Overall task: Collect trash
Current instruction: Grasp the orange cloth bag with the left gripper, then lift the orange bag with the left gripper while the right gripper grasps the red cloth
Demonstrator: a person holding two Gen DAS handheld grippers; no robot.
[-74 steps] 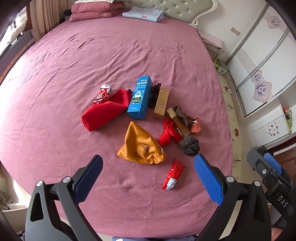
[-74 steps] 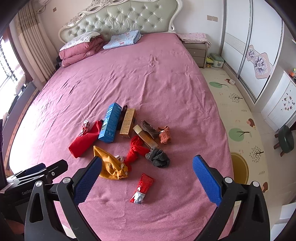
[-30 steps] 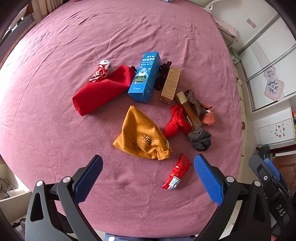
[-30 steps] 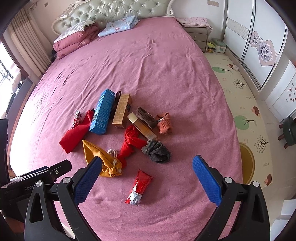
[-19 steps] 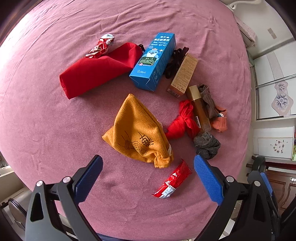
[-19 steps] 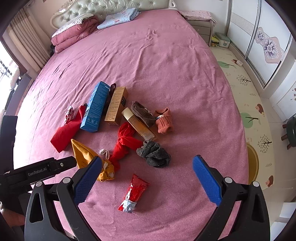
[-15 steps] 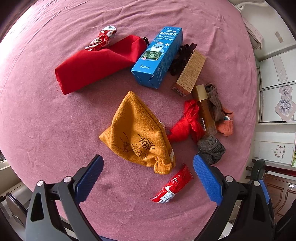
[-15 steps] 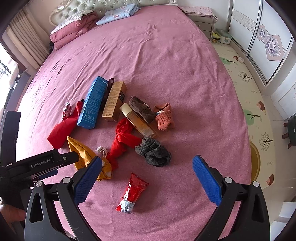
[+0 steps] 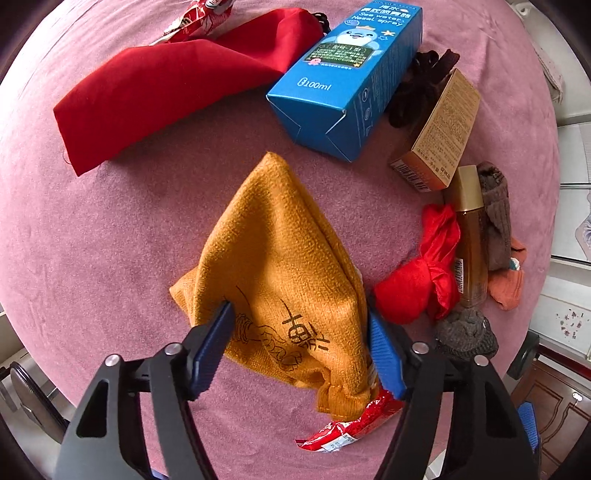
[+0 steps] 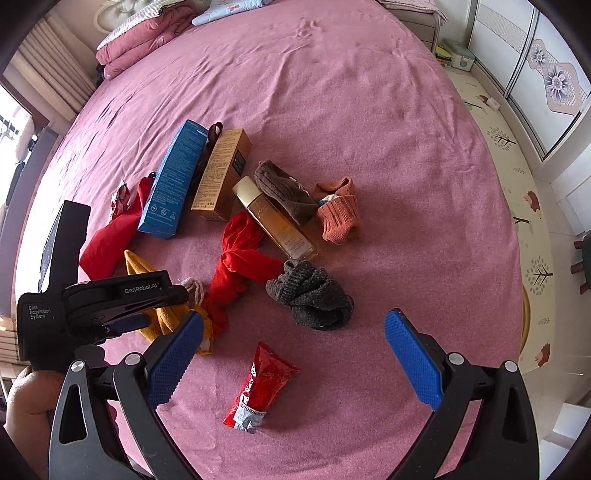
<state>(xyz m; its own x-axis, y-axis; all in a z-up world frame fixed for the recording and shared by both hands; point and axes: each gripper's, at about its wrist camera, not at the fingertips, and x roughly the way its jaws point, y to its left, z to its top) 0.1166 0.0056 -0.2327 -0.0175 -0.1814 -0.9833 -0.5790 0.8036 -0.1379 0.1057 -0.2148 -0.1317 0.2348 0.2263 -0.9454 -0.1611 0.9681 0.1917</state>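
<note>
The left gripper [image 9: 299, 339] points straight down over the pink bed [image 9: 110, 258], its blue pads set on either side of the mustard-yellow drawstring cloth bag [image 9: 280, 269]. Its jaws have just been closing and now stand partly closed, with the bag's lower, printed part between them; the pads touch the cloth at its edges, but whether they press on it I cannot tell. The right gripper [image 10: 291, 354] tilts steeply downward, jaws wide apart and holding nothing, above a crumpled red foil snack wrapper [image 10: 260, 393] lying flat on the bed between the pads.

The left wrist view shows the bag's black drawing and characters, a flat red cloth pouch [image 9: 177, 85] at upper left, a blue nasal spray carton [image 9: 347, 77], a tan cardboard box [image 9: 439, 136] and a gold-capped amber bottle [image 9: 469, 240] beside a knotted red cloth [image 9: 424, 273].

The right wrist view alone shows the left gripper's black body from the side, with a hand [image 10: 26, 406] beneath it, a dark grey knitted sock [image 10: 314, 295], an orange knitted sock [image 10: 338, 214], the folded bedding [image 10: 147, 33] at the head of the bed and the patterned floor mat [image 10: 524, 192].
</note>
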